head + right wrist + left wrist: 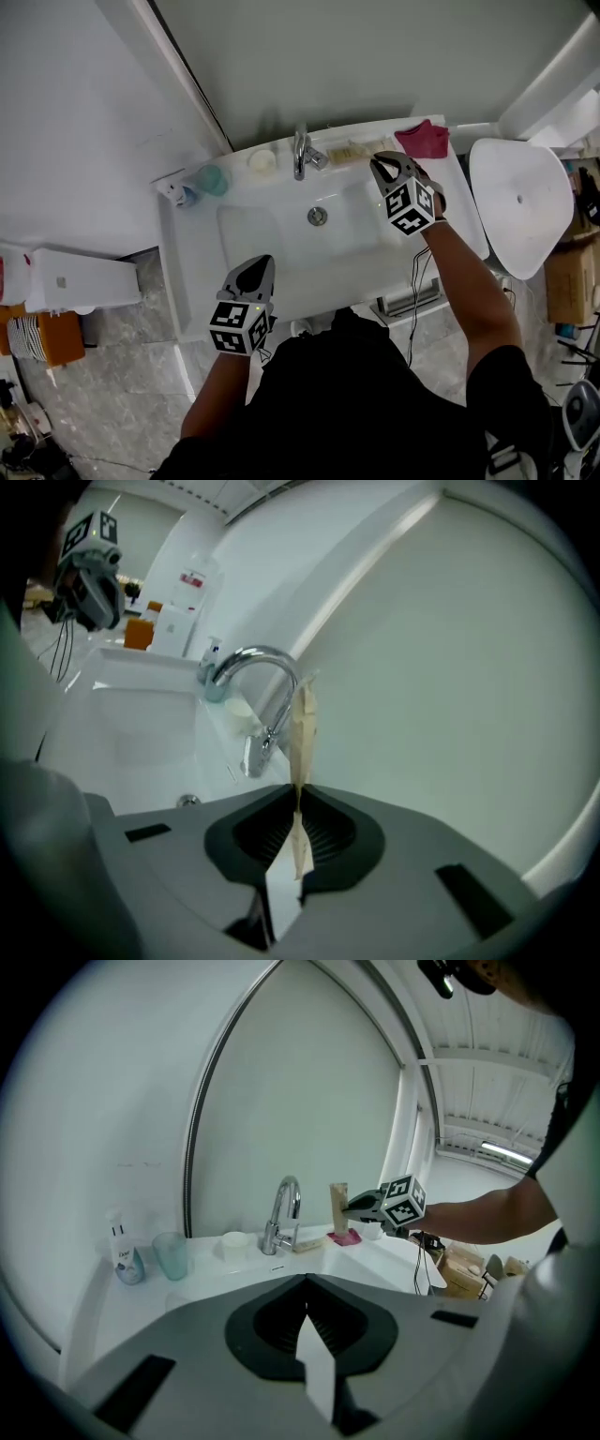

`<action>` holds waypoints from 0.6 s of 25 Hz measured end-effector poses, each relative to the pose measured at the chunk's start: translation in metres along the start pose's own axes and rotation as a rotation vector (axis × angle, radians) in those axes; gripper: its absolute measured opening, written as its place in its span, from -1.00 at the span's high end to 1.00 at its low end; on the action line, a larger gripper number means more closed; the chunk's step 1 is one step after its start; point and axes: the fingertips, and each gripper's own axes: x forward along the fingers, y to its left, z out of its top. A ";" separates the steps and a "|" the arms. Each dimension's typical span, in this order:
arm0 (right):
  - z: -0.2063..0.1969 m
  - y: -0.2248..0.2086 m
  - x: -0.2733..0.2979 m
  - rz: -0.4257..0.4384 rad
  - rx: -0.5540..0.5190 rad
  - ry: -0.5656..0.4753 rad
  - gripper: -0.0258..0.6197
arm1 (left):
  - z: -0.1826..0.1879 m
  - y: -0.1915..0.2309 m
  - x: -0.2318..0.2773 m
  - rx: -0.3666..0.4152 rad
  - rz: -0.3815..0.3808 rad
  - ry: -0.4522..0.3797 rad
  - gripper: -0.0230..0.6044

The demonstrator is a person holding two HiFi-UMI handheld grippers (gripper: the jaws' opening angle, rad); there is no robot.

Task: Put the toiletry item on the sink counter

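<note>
Jaws of my right gripper [298, 794] are pinching almost flat on the thin beige toiletry item [304, 726]. I'm holding it upright above the back of the worktop [187, 253], just right of the faucet [301, 150] and near the pink cloth [424, 139]. My left gripper [259, 267] is hovering over the front of the basin [281, 234], its jaws pressed together with nothing between them.

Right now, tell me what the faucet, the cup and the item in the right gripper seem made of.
The faucet looks like polished, chromed metal: mirror-bright highlights. The cup seems translucent teal plastic or glass: see-through tint. The item pinched in the right gripper is thin, matte beige, perhaps wood or card; too blurred to settle.
</note>
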 end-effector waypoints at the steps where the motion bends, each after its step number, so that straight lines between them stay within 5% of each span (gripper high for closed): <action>1: 0.003 0.005 -0.012 -0.005 0.039 -0.011 0.84 | 0.001 -0.004 0.000 0.008 -0.014 -0.005 0.91; 15: 0.022 0.104 -0.143 -0.009 0.506 -0.160 0.85 | -0.008 -0.030 -0.028 0.078 -0.124 -0.049 0.91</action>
